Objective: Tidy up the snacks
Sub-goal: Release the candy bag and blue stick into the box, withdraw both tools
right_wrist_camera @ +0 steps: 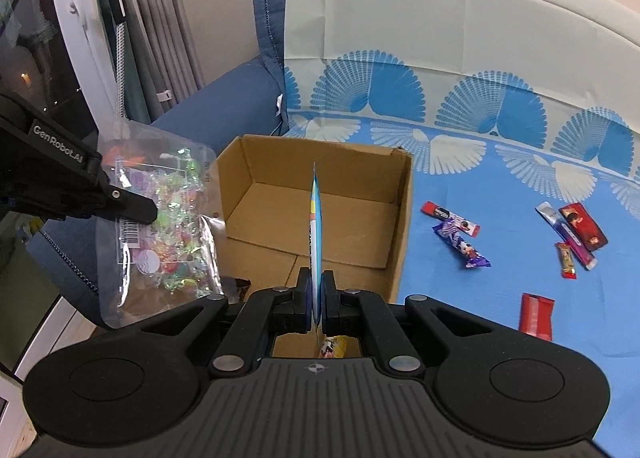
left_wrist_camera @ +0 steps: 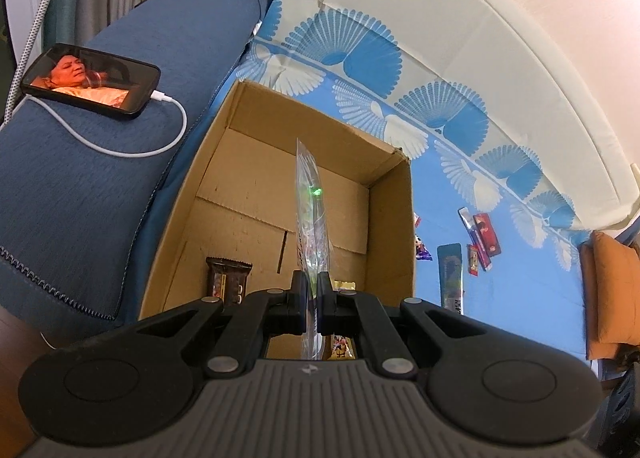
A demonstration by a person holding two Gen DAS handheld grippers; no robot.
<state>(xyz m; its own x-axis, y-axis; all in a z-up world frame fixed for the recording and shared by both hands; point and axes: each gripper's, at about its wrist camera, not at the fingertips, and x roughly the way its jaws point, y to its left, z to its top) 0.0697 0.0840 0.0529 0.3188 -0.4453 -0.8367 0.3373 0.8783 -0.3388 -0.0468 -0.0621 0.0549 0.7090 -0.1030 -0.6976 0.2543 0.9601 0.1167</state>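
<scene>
A: What is pinched on the left?
B: A clear candy bag (right_wrist_camera: 160,218) is clamped by the left gripper (left_wrist_camera: 314,290), edge-on above the cardboard box (left_wrist_camera: 394,218). It is judged light, floppy, slippery.
A: And right?
B: A thin blue packet (right_wrist_camera: 316,226) is clamped by the right gripper (right_wrist_camera: 316,290) over the box; an edge grip is judged best.

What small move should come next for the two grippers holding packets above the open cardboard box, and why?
Probably lower and release. The left gripper is shut on a clear plastic bag of colourful candies, the right gripper on a thin blue packet. Both hang over the brown cardboard box, which already holds a dark brown chocolate bar.
</scene>
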